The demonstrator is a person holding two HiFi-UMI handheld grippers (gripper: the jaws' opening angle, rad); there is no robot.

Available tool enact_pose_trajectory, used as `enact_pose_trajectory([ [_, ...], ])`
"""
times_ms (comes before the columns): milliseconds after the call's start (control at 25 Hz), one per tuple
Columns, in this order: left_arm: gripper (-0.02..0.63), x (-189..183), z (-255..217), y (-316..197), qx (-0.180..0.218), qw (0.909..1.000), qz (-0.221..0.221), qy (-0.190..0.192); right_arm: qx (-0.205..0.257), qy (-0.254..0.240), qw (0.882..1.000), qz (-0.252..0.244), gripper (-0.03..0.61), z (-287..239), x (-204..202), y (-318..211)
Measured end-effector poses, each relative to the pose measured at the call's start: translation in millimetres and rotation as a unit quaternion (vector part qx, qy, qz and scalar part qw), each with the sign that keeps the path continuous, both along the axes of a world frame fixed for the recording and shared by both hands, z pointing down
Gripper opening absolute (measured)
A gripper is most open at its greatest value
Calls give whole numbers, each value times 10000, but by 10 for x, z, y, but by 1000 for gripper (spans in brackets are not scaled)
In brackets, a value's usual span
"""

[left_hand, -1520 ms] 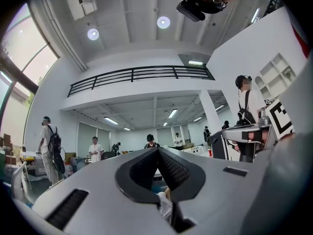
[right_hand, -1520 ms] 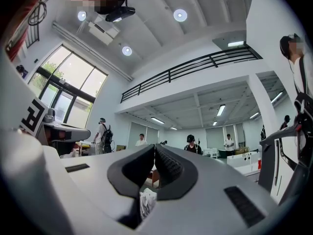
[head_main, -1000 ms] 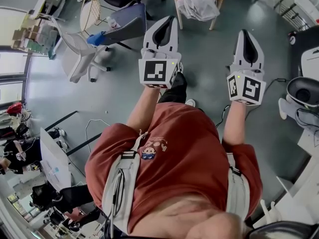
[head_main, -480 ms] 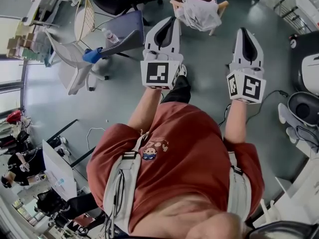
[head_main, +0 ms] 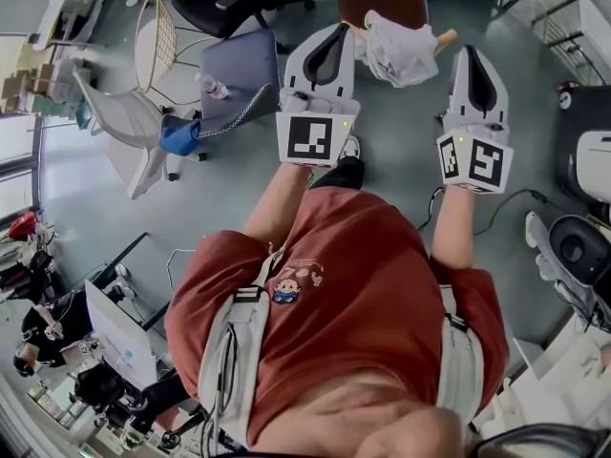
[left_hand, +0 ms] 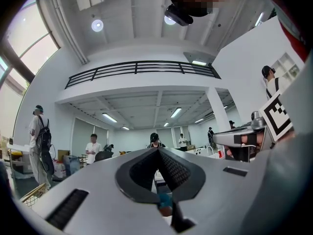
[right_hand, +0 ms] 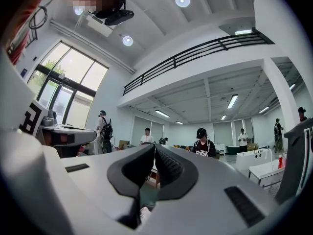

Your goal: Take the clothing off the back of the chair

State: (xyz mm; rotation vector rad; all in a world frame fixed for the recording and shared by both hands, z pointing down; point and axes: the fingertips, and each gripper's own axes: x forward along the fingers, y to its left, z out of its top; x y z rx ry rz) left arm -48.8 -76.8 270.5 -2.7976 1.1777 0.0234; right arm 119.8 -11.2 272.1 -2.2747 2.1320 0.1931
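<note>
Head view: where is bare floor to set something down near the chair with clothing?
Bare grey floor lies just before the wooden chair holding the clothing. Crowded at left with office chairs, at right with equipment.

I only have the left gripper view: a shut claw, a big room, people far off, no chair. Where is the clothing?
Observer: The head view shows white clothing draped over a wooden chair on the floor ahead.
Operator: Is the right claw holding anything?
Observer: No. The right gripper view shows the right claw shut, with nothing in it.
Operator: How does the chair line up with the claws?
Observer: In the head view the clothing shows between the left claw and the right one, and neither grips it.
</note>
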Motion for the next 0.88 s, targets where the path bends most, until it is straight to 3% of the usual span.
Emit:
enact_pose_trajectory([
  [360, 14, 114, 7, -777, -59, 9999, 36, 81, -52, 66, 9999, -67, 23, -21, 45, -775],
  [880, 14, 654, 196, -1214, -76, 9992, -377, 56, -143, -177, 9987, -455, 23, 210, 681, -1328],
])
